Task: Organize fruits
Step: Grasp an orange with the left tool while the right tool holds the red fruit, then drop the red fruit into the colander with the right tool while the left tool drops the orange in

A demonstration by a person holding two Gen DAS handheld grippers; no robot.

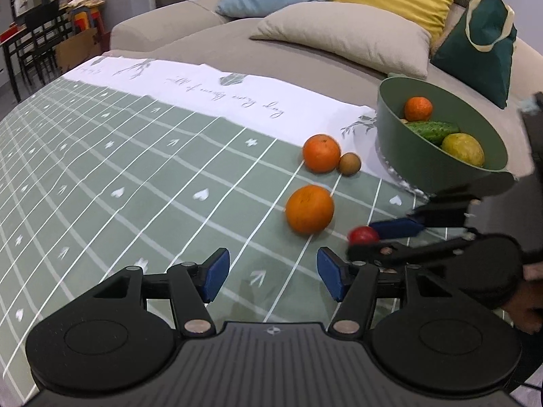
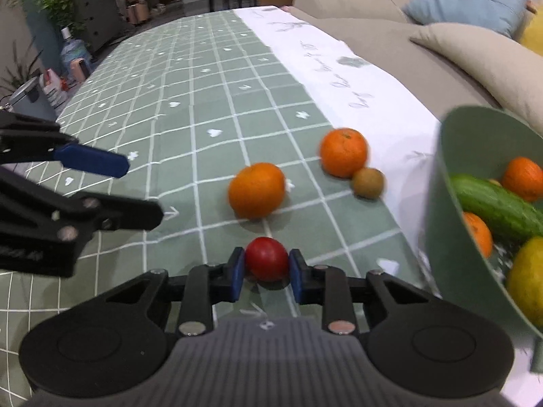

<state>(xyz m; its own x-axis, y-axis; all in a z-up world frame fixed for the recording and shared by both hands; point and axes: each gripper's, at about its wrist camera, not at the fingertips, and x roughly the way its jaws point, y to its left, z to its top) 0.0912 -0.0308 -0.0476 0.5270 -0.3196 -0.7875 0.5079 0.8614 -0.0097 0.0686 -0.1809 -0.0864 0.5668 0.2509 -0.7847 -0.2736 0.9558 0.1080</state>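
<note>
My right gripper (image 2: 266, 268) is shut on a small red fruit (image 2: 267, 262), low over the green checked tablecloth (image 2: 203, 108); it also shows in the left wrist view (image 1: 363, 235). My left gripper (image 1: 273, 273) is open and empty, just short of a near orange (image 1: 309, 209). A far orange (image 1: 321, 153) touches a small brown fruit (image 1: 350, 163). The green bowl (image 1: 400, 149) at the right holds an orange, a cucumber and a yellow-green fruit. In the right wrist view the near orange (image 2: 257, 190), far orange (image 2: 344, 152), brown fruit (image 2: 368, 183) and bowl (image 2: 441, 203) lie ahead.
A beige sofa (image 1: 305, 47) with blue, yellow and beige cushions and a dark green bag (image 1: 478, 47) stands behind the table. A white strip of cloth (image 1: 210, 84) runs along the far table edge. Chairs, shelves and plants stand beyond the table's left end.
</note>
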